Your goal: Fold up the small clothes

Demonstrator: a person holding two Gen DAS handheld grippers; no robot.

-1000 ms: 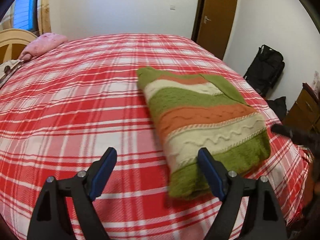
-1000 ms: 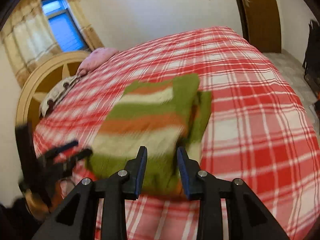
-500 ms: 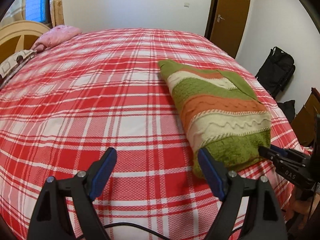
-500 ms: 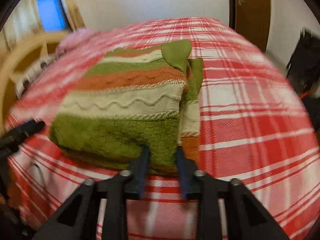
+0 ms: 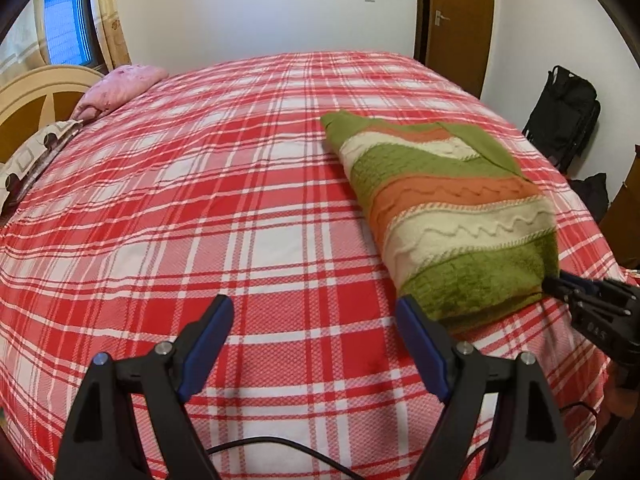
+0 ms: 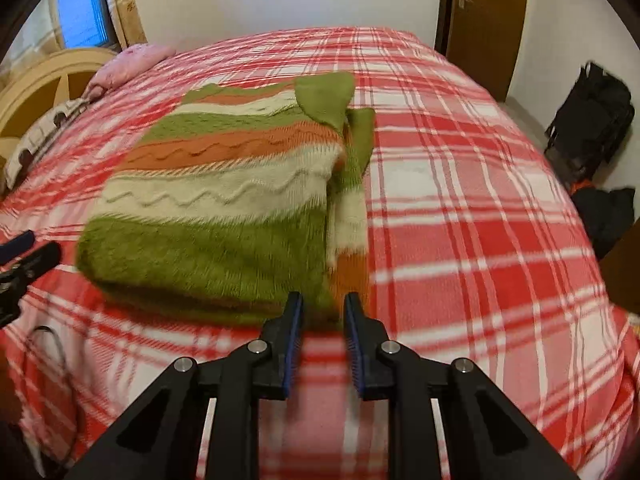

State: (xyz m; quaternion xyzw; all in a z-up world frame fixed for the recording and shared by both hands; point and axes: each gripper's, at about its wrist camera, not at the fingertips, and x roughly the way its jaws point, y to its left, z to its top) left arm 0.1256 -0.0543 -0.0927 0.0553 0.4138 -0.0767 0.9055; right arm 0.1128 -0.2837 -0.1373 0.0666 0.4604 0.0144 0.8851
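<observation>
A folded knit sweater (image 5: pixel 452 216) with green, orange and cream stripes lies on the red plaid bed (image 5: pixel 200 200). A sleeve (image 6: pixel 352 184) sticks out along its right side in the right wrist view. My left gripper (image 5: pixel 313 304) hovers wide open over bare bedspread, with the sweater's near left corner just beyond its right finger. My right gripper (image 6: pixel 324 300) stands narrow at the sweater's (image 6: pixel 224 200) near right corner. Its jaws are opening, the green edge sits at their tips, and the pads show plaid between them. The right gripper (image 5: pixel 560 280) also appears at the left wrist view's edge.
A pink pillow (image 5: pixel 120 88) and a patterned pillow (image 5: pixel 36 152) lie by the round headboard (image 5: pixel 32 92) at far left. A brown door (image 5: pixel 460 20), a black bag (image 5: pixel 564 116) and wooden furniture (image 5: pixel 624 216) stand to the right. A black cable (image 5: pixel 280 444) trails below my left gripper.
My right gripper has come down to the sweater's near right corner and its jaws have narrowed. My left gripper has stayed wide open and turned left, so the sweater sits further right in its view.
</observation>
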